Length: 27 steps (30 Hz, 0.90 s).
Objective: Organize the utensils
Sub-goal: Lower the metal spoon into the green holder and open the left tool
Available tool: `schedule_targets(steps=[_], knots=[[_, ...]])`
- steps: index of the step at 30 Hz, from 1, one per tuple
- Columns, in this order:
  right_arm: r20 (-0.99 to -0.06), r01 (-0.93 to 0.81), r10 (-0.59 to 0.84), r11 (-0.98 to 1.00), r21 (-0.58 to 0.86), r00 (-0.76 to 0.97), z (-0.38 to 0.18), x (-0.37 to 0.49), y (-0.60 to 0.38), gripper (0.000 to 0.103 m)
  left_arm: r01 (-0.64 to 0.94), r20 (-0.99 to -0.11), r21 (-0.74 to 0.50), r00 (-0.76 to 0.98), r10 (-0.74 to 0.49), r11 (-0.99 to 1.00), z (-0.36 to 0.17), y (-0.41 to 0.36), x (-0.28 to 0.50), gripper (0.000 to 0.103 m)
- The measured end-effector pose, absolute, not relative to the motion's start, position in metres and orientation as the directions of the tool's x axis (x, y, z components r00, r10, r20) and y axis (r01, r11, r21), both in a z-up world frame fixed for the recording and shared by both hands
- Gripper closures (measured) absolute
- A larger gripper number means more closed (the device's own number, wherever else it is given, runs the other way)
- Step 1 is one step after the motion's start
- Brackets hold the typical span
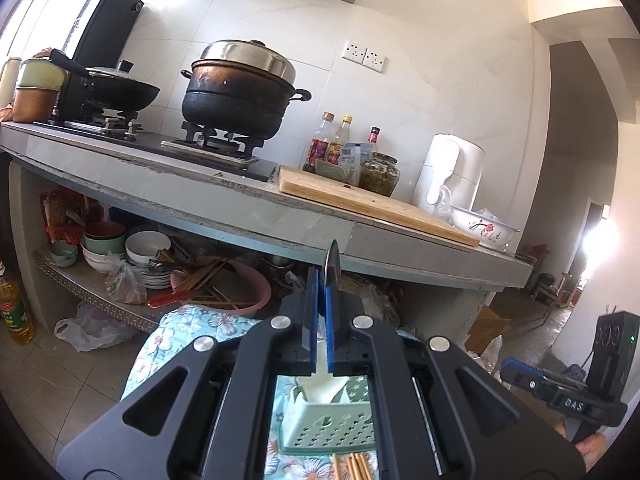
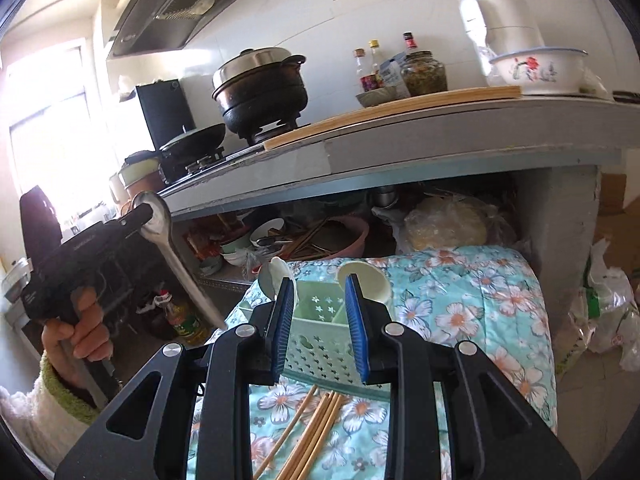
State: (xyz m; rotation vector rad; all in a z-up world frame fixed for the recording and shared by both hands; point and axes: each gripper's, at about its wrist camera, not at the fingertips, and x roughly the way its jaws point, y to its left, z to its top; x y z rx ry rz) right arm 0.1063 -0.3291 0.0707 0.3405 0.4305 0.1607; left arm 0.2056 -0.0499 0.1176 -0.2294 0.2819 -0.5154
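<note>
My left gripper (image 1: 322, 280) is shut on a metal spoon (image 1: 333, 264), whose bowl pokes up edge-on between the blue pads. In the right wrist view that left gripper (image 2: 144, 216) is raised at the left, clamping the metal spoon (image 2: 160, 224) by its bowl, handle slanting down. A pale green perforated basket (image 2: 320, 344) stands on a floral cloth (image 2: 460, 312) with two white spoons (image 2: 364, 278) upright in it. My right gripper (image 2: 318, 308) is open just in front of the basket, nothing between its pads. Several wooden chopsticks (image 2: 316, 428) lie loose on the cloth.
A grey counter (image 1: 248, 204) overhangs the cloth, carrying a stove with pots (image 1: 240, 92), a cutting board (image 1: 372, 200), bottles, a jar and a flowered bowl (image 2: 532, 70). Its lower shelf holds bowls and a pink basin (image 1: 240, 292). An oil bottle (image 1: 14, 312) stands on the floor.
</note>
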Motion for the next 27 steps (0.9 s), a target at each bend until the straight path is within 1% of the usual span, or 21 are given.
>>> schedule_targets(steps=[3,8,11,21,24,27], knots=[[-0.382,-0.042,0.198,0.924,0.38,0.903,0.062,0.086,-0.346,0.076,0.454,-0.204,-0.261,0.837,-0.508,0.852,0.118,-0.08,0.216,0.101],[-0.391,0.006,0.169,0.913,0.407,0.905,0.046,0.063,-0.364,0.076,0.439,-0.224,-0.182,0.853,-0.472,0.88,0.104,-0.13,0.232,0.101],[-0.394,0.022,0.163,0.905,0.425,0.904,0.04,0.056,-0.371,0.076,0.428,-0.244,-0.165,0.855,-0.457,0.889,0.095,-0.151,0.243,0.101],[-0.4,0.031,0.17,0.893,0.449,0.901,0.026,0.047,-0.378,0.076,0.413,-0.263,-0.063,0.871,-0.415,0.908,0.071,-0.192,0.254,0.101],[-0.399,0.032,0.171,0.89,0.455,0.901,0.025,0.045,-0.379,0.076,0.429,-0.276,-0.062,0.86,-0.429,0.901,0.068,-0.194,0.255,0.101],[-0.397,0.032,0.175,0.886,0.463,0.901,0.024,0.045,-0.38,0.076,0.446,-0.281,-0.034,0.855,-0.436,0.895,0.063,-0.198,0.25,0.101]])
